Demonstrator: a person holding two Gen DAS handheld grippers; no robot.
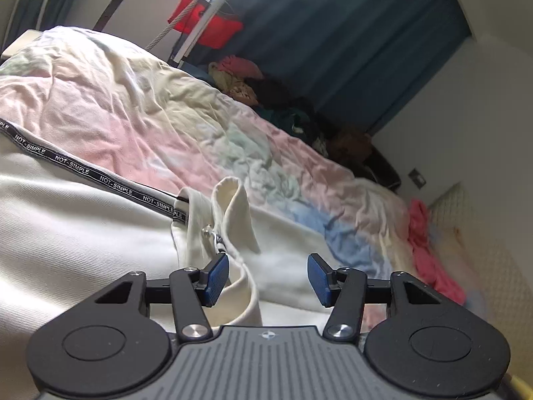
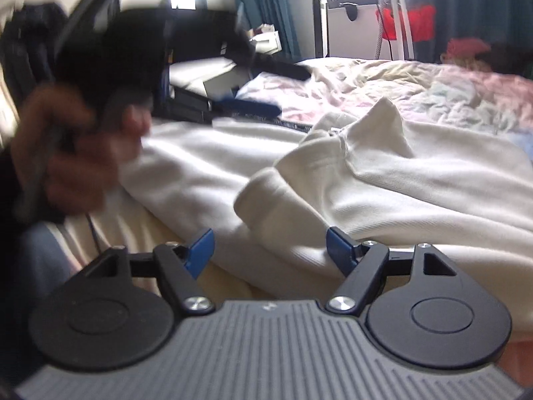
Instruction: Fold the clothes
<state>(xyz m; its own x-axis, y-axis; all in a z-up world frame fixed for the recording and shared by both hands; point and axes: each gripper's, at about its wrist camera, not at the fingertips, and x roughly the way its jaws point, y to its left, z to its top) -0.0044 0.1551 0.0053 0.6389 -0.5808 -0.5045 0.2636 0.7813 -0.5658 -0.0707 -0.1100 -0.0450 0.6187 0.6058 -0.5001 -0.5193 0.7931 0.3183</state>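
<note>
Cream zip jacket [image 1: 83,240] spread on bed [image 1: 140,116], body running leftward from left tongs [image 1: 268,278], black lettered tape [image 1: 100,175] along its edge. Left tongs wide open, gripping nothing; collar [image 1: 230,220] rises just ahead, rim passing beside left pad. Right tongs [image 2: 269,250] also wide open, empty; folded cream edge [image 2: 283,200] directly ahead, between pads. Left tongs nearer collar, likely first pinch.

Ahead of your tongs, the bed [image 1: 140,106] carries a crumpled pastel sheet [image 2: 466,93]. A cream zip-neck garment [image 1: 83,233] lies directly on it.
</note>
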